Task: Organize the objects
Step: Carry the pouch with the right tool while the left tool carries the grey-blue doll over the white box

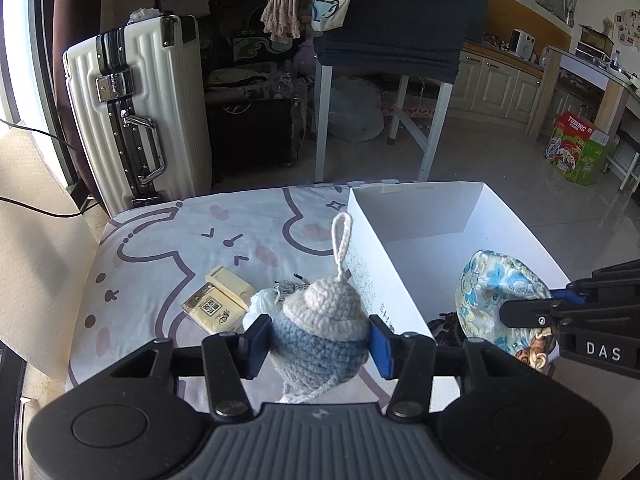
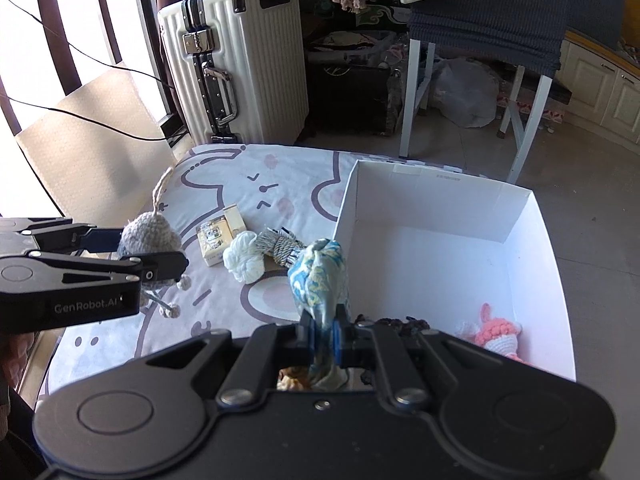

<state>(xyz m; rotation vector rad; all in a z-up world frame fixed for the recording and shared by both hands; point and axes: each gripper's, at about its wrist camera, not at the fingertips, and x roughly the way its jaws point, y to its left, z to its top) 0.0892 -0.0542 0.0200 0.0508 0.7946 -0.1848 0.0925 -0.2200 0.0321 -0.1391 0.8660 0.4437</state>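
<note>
White box (image 2: 436,200) sits at the bed's right edge, mostly bare inside, walls upright, open top. A pink crochet toy (image 2: 496,336) is already in. Left gripper (image 1: 318,340) clamps the grey-blue crochet ornament (image 1: 320,320) beside the box wall; right gripper (image 2: 322,334) pinches the floral pouch (image 2: 320,280). Tissue packs (image 2: 218,236) and yarn bundles (image 2: 260,256) remain outside.

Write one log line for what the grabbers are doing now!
left gripper: holds crochet toy | right gripper: holds floral pouch | white box: open
</note>
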